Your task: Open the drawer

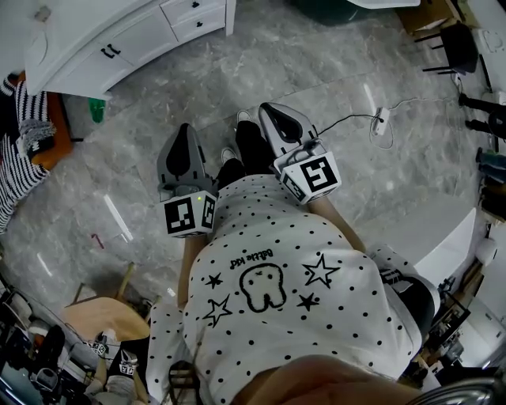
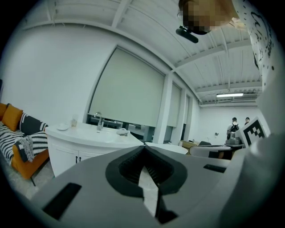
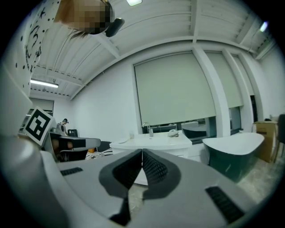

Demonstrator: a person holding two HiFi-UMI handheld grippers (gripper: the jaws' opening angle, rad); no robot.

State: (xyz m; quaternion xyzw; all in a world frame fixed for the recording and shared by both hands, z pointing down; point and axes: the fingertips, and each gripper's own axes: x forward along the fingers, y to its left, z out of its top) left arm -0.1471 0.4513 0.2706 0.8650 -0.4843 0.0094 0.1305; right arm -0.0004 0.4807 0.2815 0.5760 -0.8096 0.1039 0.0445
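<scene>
**Both jaws clenched, and the drawers well out of reach**

I stand on the marble floor with both tools held close to my body. My left gripper [image 2: 144,147] is clenched on nothing, tips pressed together. My right gripper [image 3: 142,152] is the same, its pads meeting with nothing between them. The drawers [image 1: 198,24] sit in the white vanity cabinet [image 1: 138,35], well apart from me, up and to the left in the head view. The task has not really begun.

The main risk, as I judge it, is arriving with the jaws closed. Tips that are pressed together would only bump the small black handle, or slide off the drawer front.

A second risk is the wrong target. The cabinet doors [image 1: 87,67] carry similar dark handles [image 1: 111,51] just beside the drawers, and from here I could easily aim at one of those.

The drawer handles also look slim. A shallow or off-centre pinch may slip as I pull, and a pull at an angle could jam the drawer in its runners.

Walking over, I should mind the power strip [image 1: 380,120] and its cord on the floor to my right.
</scene>
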